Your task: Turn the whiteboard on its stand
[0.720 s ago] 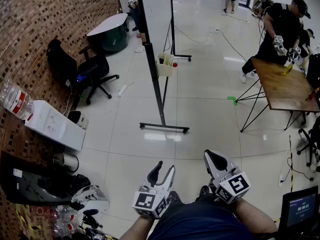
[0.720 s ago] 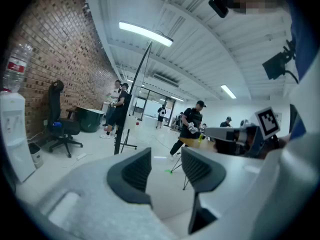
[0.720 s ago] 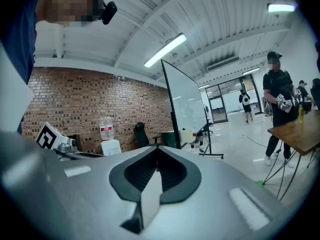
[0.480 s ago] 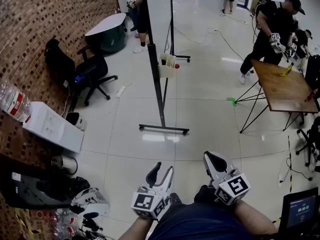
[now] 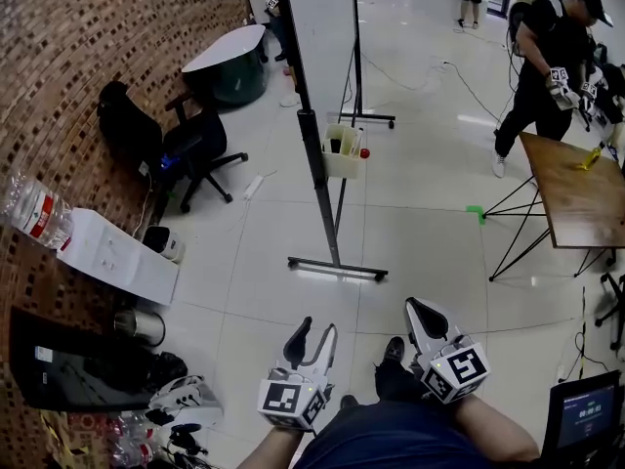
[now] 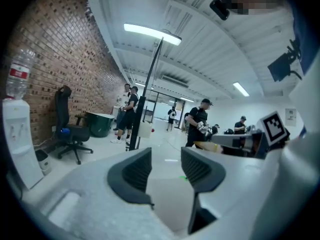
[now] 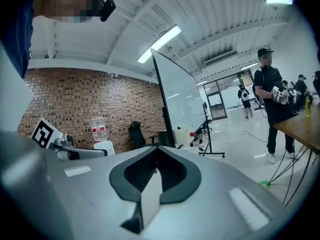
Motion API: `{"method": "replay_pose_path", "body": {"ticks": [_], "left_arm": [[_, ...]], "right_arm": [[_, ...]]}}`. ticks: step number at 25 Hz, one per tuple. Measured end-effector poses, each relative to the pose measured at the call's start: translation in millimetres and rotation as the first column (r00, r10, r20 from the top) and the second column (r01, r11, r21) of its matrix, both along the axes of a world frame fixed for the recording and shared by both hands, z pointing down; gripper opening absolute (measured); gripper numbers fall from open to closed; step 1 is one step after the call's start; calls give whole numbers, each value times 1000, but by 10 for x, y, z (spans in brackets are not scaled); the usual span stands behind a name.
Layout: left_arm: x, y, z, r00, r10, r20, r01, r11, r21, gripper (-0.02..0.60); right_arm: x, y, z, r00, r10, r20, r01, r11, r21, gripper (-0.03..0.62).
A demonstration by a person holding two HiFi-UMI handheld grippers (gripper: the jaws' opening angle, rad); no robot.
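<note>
1. Plainly, the whiteboard [image 5: 327, 57] stands on the floor ahead of the person and well apart from both tongs. No contact has been made.
2. It is almost edge-on to the person, so its long side runs away across the room. The near dark upright of the stand [image 5: 314, 164] is the closest part. The foot bar [image 5: 337, 269] lies crosswise on the tiles, and a pale tray [image 5: 342, 154] hangs partway up.
3. The left tongs [image 5: 315, 328] are held low in front of the body, jaws partly apart with nothing between them. They point roughly at the foot bar.
4. The right tongs [image 5: 418, 311] are just beside them to the right, jaws closed together and empty. The right gripper view shows the board's white face [image 7: 177, 94] up and to the left.
5. To my eye the left tongs sit slightly nearer the near upright. Turning the board looks to need a walk forward first, then a hold on that near edge.
6. Further out, an office chair [image 5: 190, 145] and a water dispenser [image 5: 122, 257] line the brick wall on the left. On the right, another person [image 5: 547, 57] works at a wooden tabletop [image 5: 576, 189].
</note>
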State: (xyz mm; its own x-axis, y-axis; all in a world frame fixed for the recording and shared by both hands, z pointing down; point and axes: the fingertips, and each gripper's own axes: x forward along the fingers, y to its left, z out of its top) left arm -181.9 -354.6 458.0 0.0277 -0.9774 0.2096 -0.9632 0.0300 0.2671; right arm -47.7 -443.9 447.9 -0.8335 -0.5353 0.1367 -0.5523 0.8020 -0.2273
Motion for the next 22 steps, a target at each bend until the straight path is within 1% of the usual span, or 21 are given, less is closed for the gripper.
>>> {"method": "replay_pose_path", "body": {"ticks": [2,4,6,9,12,15,17,19,22], "left_arm": [[-66,-192,-84,999,-27,29,26,1000,5,189],[-132,-437,-191,997,-47,66,46,999,12,189],[-185,-709,-275,993,-65,94,64,998,21,189],[-145,-1103,-362,991,-64,122,59,997,48,190],[-197,-1429,-494,985,-88,150,80,995,57,198],[-408,-1626,-568,976,-126,179,118,992,50,198],[-589,-1758,-604,971,-140,193,131,990,59,198],[-799,-1887,-630,969,-144,199,132,989,74,198],[-1144,-2092,-720,969,-136,206,116,988,106,198]], "right_arm": [[-40,-245,-63,1000,-3,29,3,1000,13,8],[-93,-493,-151,998,-24,53,22,999,32,8],[-152,-750,-181,996,-50,69,48,998,32,8],[-162,-1123,-208,994,-69,83,67,997,28,8],[-198,-1459,-287,995,-69,74,66,997,47,8],[-299,-1687,-293,993,-82,85,77,995,59,8],[-396,-1824,-279,993,-84,78,79,995,69,8],[-549,-1931,-299,994,-78,70,73,994,75,8],[-884,-2032,-352,996,-72,60,66,994,92,9]]}}
